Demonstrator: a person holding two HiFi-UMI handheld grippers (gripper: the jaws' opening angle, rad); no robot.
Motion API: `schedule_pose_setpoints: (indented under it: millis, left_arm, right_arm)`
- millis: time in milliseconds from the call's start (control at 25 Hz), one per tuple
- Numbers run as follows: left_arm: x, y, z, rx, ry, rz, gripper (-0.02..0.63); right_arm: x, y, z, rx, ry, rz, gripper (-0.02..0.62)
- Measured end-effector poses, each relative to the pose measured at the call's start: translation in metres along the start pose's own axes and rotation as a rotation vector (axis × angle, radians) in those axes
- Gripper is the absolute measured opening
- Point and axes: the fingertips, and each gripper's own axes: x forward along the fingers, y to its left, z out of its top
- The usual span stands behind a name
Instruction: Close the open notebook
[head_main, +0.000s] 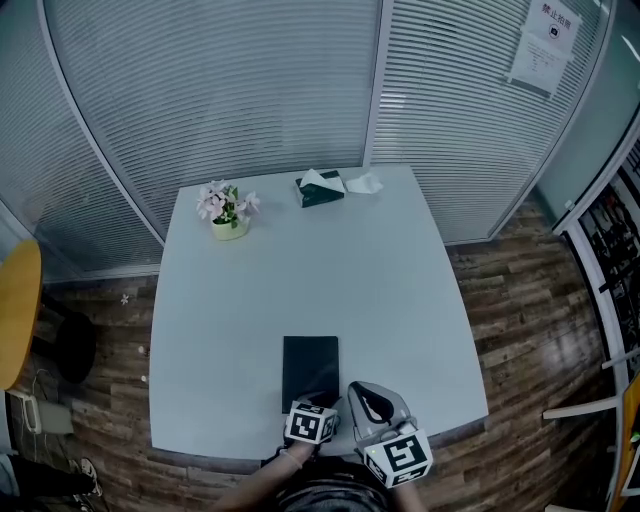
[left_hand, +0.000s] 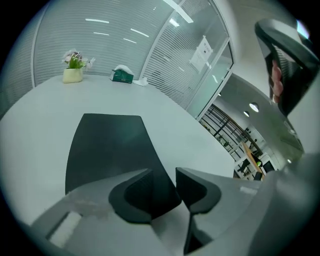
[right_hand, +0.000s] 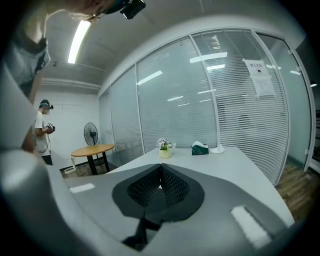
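Head view: a dark notebook lies flat on the pale bench, close to the edge where the person stands, its long side running away from them.
Notebook state: one plain dark cover shows and no pages, so it looks shut already; I would judge the closing done, or as good as done.
Left side: the left tool has its jaws a little apart, low over the notebook's near end. The dark cover shows through the gap, and I see nothing pinched. Whether the edge sits between the pads or just under them I cannot tell.
Right side: the right tool has its jaws pressed together with nothing in them. It is raised just beside the notebook's near right corner and points out across the bench.
Risk, dragging: the notebook is near the bench edge. If the left tool nips the cover and pulls back, the book could slide toward the person and off.
Risk, reopening: if a pad catches under the cover as the left tool rises, the cover could lift open again.
Risk, nudging: the right tool is close beside the book, and a sideways drift could knock it askew.
Pot: a small pale pot at the far left of the bench holds pink and white flowers.
Box: a dark green tissue box at the far edge has a white sheet standing out of its slot. A loose crumpled tissue lies just beside it.
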Motion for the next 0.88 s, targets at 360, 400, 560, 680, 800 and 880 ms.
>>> schedule_pose_setpoints:
  millis: [360, 400, 560, 680, 800, 880]
  left_arm:
    - [-0.032, 0.016, 0.006, -0.109, -0.077, -0.039, 0.054]
    - [-0.036, 0.018, 0.008, -0.108, -0.086, -0.038, 0.047]
    - [-0.051, 0.023, 0.018, -0.113, -0.126, -0.044, 0.014]
    - [-0.065, 0.019, 0.026, -0.119, -0.156, -0.059, 0.005]
    - [-0.080, 0.014, 0.035, -0.097, -0.187, -0.071, 0.004]
    - [-0.089, 0.011, 0.041, -0.074, -0.204, -0.076, 0.003]
  right_arm:
    - [0.005, 0.011, 0.000, -0.020, 0.007, 0.015, 0.002]
    - [0.006, 0.013, 0.000, -0.022, 0.008, 0.017, 0.002]
    - [0.011, 0.018, 0.000, -0.028, 0.010, 0.026, 0.002]
    - [0.013, 0.023, -0.002, -0.029, 0.014, 0.034, 0.002]
    - [0.016, 0.028, -0.003, -0.026, 0.021, 0.038, 0.002]
    - [0.019, 0.030, -0.003, -0.025, 0.026, 0.041, 0.002]
